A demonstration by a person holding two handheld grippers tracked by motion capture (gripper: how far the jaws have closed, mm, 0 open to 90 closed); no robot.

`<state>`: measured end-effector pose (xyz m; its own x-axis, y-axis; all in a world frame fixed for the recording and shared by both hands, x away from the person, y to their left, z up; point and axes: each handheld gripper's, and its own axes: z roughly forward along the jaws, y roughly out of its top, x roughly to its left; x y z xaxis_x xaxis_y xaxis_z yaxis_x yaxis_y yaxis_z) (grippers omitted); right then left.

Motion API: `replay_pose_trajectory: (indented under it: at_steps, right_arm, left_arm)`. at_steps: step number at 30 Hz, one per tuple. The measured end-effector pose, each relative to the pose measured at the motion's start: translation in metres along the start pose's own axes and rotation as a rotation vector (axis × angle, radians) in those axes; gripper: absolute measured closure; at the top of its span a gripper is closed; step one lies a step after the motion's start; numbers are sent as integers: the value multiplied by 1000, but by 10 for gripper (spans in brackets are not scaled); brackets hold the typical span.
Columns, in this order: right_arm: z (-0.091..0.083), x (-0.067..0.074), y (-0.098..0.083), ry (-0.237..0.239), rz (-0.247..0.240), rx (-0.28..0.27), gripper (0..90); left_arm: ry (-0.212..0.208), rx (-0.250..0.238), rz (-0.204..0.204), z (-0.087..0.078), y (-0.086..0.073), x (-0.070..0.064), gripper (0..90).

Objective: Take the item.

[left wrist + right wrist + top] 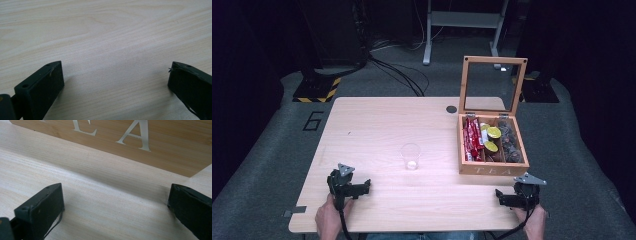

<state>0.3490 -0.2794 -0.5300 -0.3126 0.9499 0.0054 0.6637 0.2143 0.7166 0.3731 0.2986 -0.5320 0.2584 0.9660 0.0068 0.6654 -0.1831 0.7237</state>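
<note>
item: wooden tea box point(492, 169), lid up; rigid, weighty, take by side walls. right gripper point(116, 202), left gripper point(116, 80): jaws wide, empty.

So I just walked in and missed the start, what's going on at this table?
A person holds a gripper in each hand at the near edge of the table, and nothing is being handled. The left gripper and right gripper are both open and empty. A clear cup stands mid-table. The tea box sits at the right, lid up, just beyond the right gripper.

Bright tabletop, dark surroundings, soft focus
</note>
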Motion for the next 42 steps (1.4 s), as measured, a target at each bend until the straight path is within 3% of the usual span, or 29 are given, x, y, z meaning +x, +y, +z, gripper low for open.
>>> replay_pose_trajectory:
  at_steps: [17, 18, 26, 33, 42]
  right_arm:
    - [-1, -1, 3, 20, -27, 22, 14]
    - [-1, -1, 3, 18, -5, 13, 17]
    - [-16, -6, 9, 35, 48, -16, 37]
    - [-33, -4, 19, 37, 50, -15, 41]
    - [-54, -4, 38, 33, 26, -63, 32]
  left_arm:
    - [-2, 7, 7, 0, 0, 0, 3]
    - [-2, 7, 8, 0, 0, 0, 3]
    - [-2, 11, 4, -1, 0, 0, 3]
    - [0, 7, 8, 0, 0, 0, 3]
    - [-3, 10, 4, -1, 0, 0, 3]
